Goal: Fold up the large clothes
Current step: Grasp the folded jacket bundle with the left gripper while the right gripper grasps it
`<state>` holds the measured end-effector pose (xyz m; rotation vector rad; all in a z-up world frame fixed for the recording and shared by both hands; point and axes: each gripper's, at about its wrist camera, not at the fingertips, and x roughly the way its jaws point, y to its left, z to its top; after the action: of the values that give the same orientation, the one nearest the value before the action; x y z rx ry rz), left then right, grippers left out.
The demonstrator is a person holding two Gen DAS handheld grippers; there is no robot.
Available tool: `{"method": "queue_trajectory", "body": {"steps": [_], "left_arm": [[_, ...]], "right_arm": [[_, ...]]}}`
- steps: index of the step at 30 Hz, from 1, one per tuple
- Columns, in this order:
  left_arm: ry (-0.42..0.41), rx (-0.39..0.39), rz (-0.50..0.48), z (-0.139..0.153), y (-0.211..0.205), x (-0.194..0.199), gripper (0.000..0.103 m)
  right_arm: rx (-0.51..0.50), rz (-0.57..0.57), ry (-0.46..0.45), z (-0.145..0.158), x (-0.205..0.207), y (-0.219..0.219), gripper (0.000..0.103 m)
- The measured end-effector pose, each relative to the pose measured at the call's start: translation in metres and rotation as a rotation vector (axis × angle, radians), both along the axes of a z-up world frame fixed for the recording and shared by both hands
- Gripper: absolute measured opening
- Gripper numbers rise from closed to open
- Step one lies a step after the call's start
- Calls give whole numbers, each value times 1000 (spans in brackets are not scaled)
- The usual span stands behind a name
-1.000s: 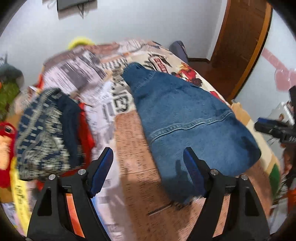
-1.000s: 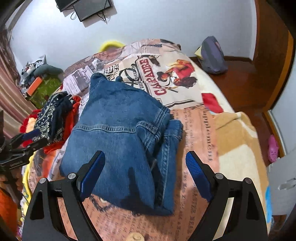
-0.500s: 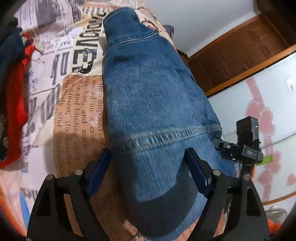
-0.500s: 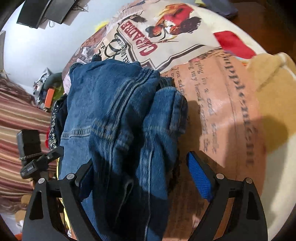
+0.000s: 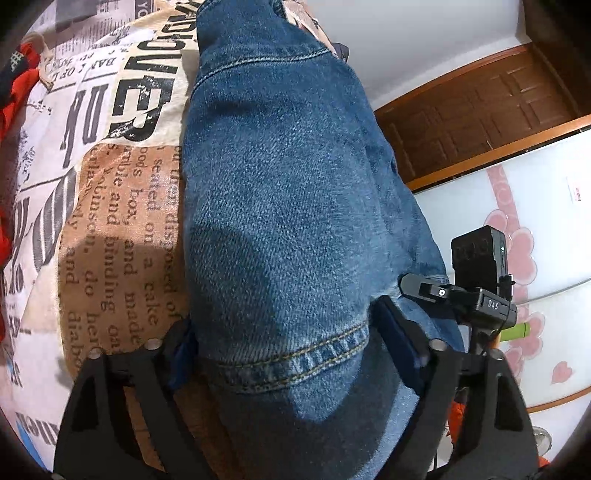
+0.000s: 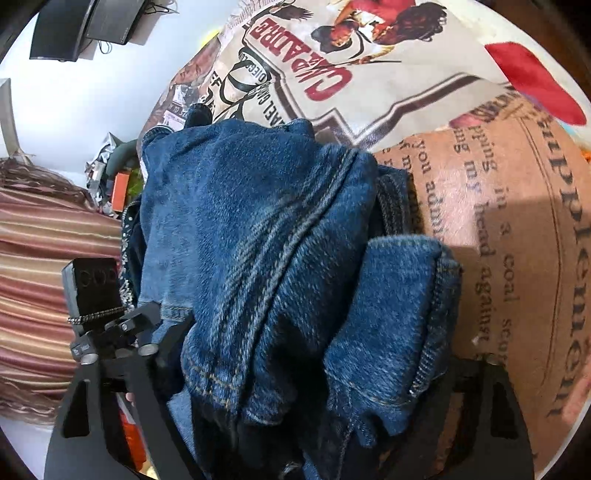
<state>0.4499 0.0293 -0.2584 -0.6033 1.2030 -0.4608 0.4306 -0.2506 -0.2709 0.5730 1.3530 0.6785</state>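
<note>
Left gripper (image 5: pixel 284 347) straddling folded denim garment (image 5: pixel 288 206), grip unconfirmed; wooden door (image 5: pixel 480 118) only in left view. Right gripper (image 6: pixel 314 354) just narrowing around bunched denim, pads hidden, hold unconfirmed; striped curtain (image 6: pixel 48 258) only in right view.

Each wrist camera looked steeply down along its own fingers, close above the folded denim jacket (image 5: pixel 295 206) on the newsprint-patterned bedspread (image 5: pixel 122 206). The left view faced a wooden door (image 5: pixel 480 110); the right faced a wall-mounted monitor (image 6: pixel 74 26). Both shared the jacket (image 6: pixel 258 240) and bedspread (image 6: pixel 498 206).
</note>
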Motion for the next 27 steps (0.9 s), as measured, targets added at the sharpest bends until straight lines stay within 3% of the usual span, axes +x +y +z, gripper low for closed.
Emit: {"method": "queue_trajectory", "body": {"steps": [4, 7, 13, 21, 27], "left_arm": [[-37, 0, -6, 24, 0, -9, 53], [-98, 40, -23, 52, -5, -21, 47], [-251, 82, -2, 129, 10, -56, 44], [-414, 88, 87, 220, 89, -102, 44], [-480, 134, 167, 251, 154, -123, 44]], "right_arm": [[-17, 0, -31, 17, -8, -5, 45], [-22, 1, -74, 41, -17, 2, 36], [-5, 21, -184, 102, -42, 25, 33], [46, 93, -371, 195, -56, 96, 33], [83, 157, -434, 223, -48, 161, 33]]}}
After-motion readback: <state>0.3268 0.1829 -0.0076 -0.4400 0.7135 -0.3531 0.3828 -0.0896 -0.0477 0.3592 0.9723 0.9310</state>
